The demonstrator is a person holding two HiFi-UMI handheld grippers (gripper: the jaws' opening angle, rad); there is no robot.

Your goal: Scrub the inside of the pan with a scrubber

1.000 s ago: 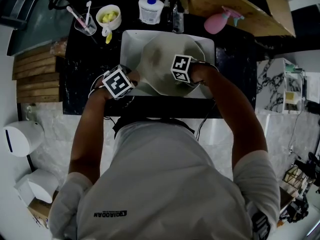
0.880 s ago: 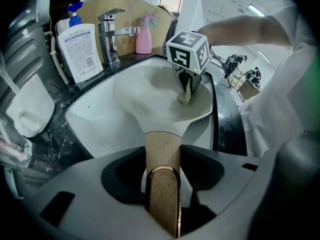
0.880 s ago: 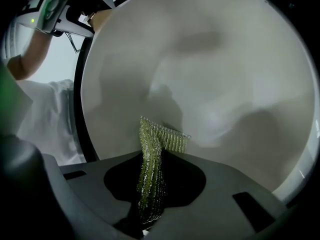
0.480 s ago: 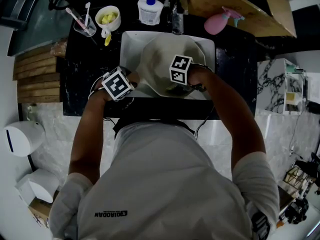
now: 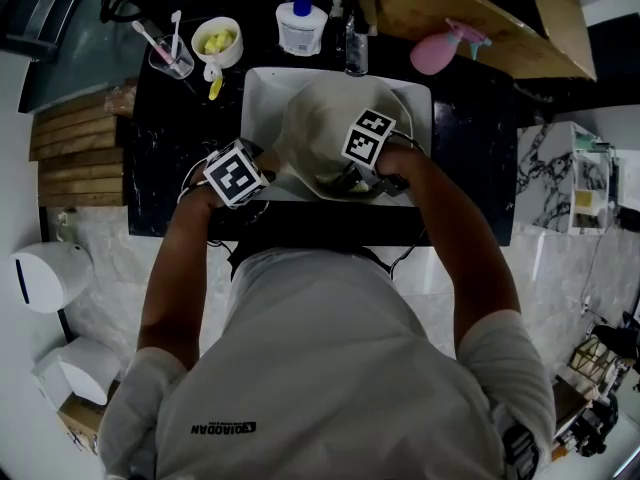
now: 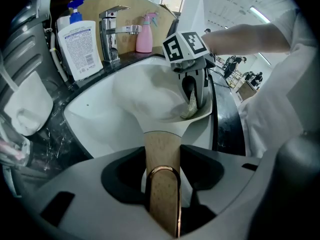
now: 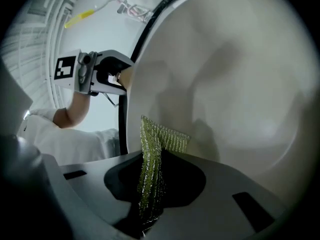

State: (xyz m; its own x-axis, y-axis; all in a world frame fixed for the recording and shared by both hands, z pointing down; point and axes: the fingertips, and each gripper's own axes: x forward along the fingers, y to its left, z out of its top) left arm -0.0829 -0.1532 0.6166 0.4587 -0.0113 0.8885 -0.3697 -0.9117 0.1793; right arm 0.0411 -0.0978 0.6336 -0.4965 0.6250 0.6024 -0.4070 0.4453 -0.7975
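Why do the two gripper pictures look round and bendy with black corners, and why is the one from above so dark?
Left gripper view: a wide-angle lens bows the sink and blackens the corners; the wooden handle looks soft. Right gripper view: same bending, with the scrubber casting a faint shadow on the pan. Head view: dim overall, the black counter swallowing detail.

Tally at the sink (image 5: 258, 86), of which there is one:

- one pan (image 5: 320, 128), one scrubber (image 7: 152, 149)
- two grippers: left gripper (image 6: 162, 184), right gripper (image 7: 150, 199)
- one faucet (image 6: 112, 29)
- two bottles: pump bottle (image 5: 301, 20), pink sprayer (image 5: 440, 46)
- one cup (image 5: 172, 56) holding two brushes: pink brush (image 5: 150, 36), white brush (image 5: 176, 23)
- one bowl (image 5: 218, 36)
- one person (image 5: 320, 368)
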